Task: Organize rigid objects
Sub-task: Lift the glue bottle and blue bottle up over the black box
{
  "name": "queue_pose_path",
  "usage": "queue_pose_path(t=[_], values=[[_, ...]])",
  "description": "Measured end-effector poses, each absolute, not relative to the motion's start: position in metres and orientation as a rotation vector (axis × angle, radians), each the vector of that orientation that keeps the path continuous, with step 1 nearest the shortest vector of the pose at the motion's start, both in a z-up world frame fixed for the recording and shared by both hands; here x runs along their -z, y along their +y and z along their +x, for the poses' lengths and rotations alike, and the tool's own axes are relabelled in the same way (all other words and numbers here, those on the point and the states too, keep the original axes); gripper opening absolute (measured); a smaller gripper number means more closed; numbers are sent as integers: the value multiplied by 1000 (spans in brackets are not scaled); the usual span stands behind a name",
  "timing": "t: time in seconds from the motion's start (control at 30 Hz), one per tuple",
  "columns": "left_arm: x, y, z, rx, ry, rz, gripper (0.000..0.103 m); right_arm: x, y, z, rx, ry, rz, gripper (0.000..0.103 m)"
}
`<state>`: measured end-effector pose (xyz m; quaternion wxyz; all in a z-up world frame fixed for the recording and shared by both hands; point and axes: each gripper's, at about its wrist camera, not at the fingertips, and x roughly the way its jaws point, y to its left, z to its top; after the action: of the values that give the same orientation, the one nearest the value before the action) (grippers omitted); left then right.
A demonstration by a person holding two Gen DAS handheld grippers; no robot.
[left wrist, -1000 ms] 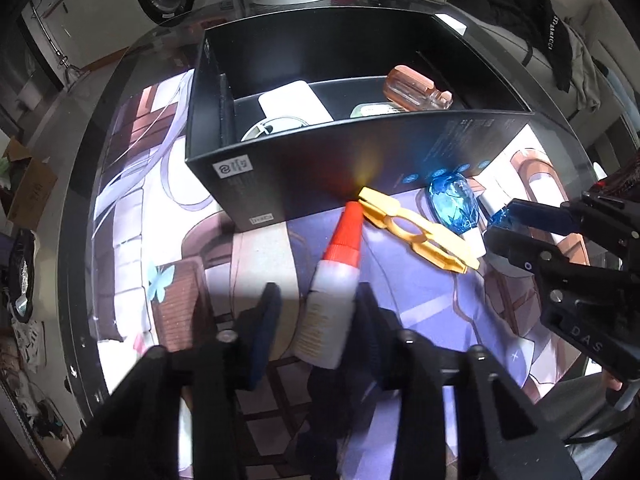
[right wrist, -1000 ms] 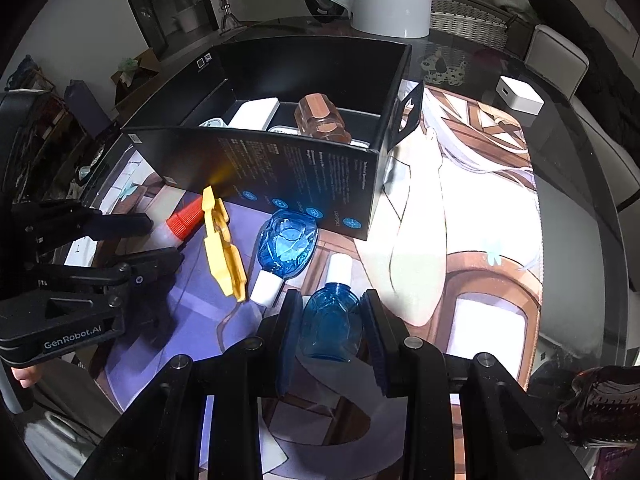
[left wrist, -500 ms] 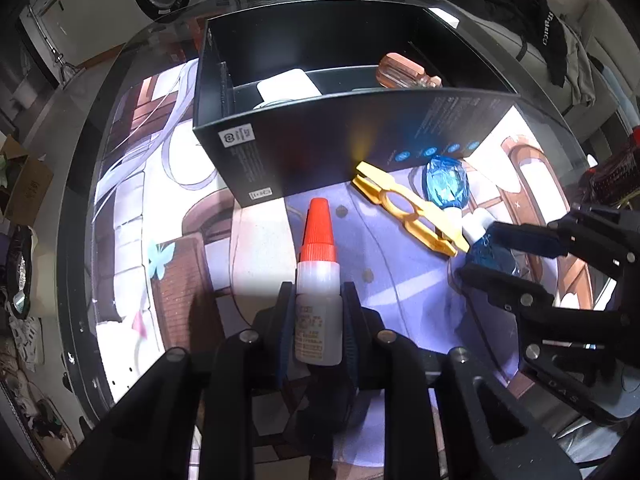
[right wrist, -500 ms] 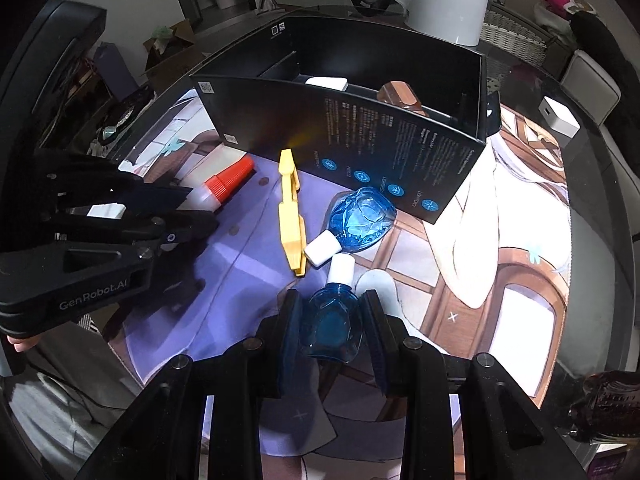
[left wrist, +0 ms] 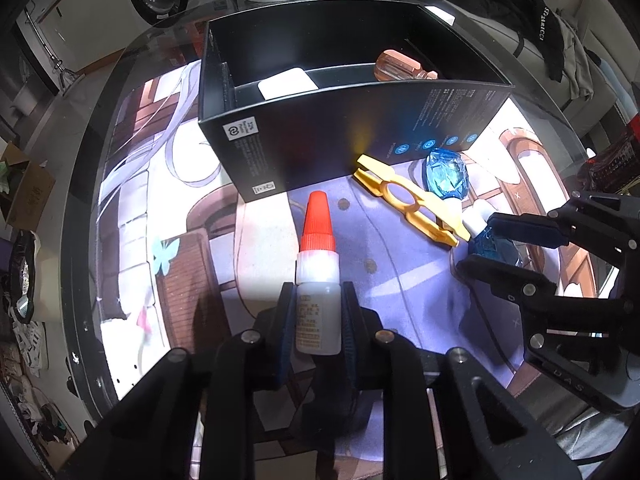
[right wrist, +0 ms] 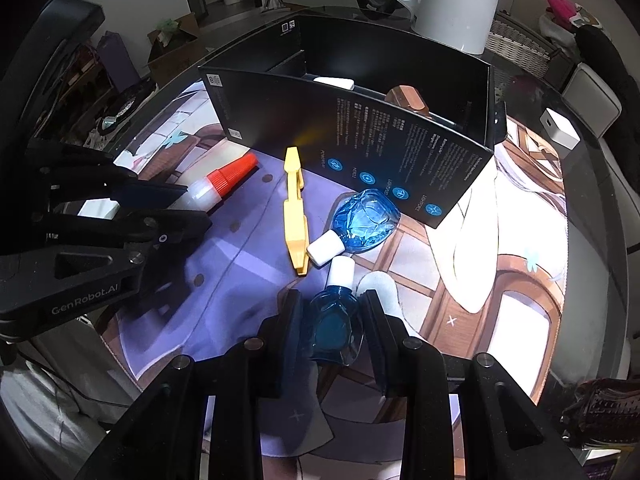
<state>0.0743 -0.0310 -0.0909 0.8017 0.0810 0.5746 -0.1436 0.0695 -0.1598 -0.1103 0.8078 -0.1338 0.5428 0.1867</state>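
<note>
My left gripper [left wrist: 318,312] is shut on a small white glue bottle with a red cap [left wrist: 318,276], held just above the mat; it also shows in the right wrist view [right wrist: 224,180]. My right gripper [right wrist: 330,320] is shut on a blue glass bottle with a white cap [right wrist: 334,316], which also shows in the left wrist view [left wrist: 494,246]. A second blue bottle [right wrist: 362,220] and a yellow plastic tool [right wrist: 294,212] lie on the mat in front of the black box [left wrist: 360,128]. The box holds a brown-handled screwdriver [left wrist: 404,66] and a white flat item [left wrist: 286,84].
A printed mat [left wrist: 260,248] covers the round glass table [left wrist: 92,184]. A white kettle [right wrist: 452,0] stands behind the box. A small white cube [right wrist: 560,130] sits at the table's right side. Chairs with dark clothes stand beyond the table.
My left gripper closed on the glue bottle and straightened it. Both grippers drew back from the box with their bottles.
</note>
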Motion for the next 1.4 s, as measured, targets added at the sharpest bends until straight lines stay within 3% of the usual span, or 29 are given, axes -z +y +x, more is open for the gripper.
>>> queue_pose_path(t=[0.5, 1.4], values=[[38, -32, 49, 332, 956, 186, 17, 61, -159, 54, -374, 940, -234, 30], [-62, -8, -19, 248, 258, 106, 16, -32, -161, -44, -306, 153, -173, 30]])
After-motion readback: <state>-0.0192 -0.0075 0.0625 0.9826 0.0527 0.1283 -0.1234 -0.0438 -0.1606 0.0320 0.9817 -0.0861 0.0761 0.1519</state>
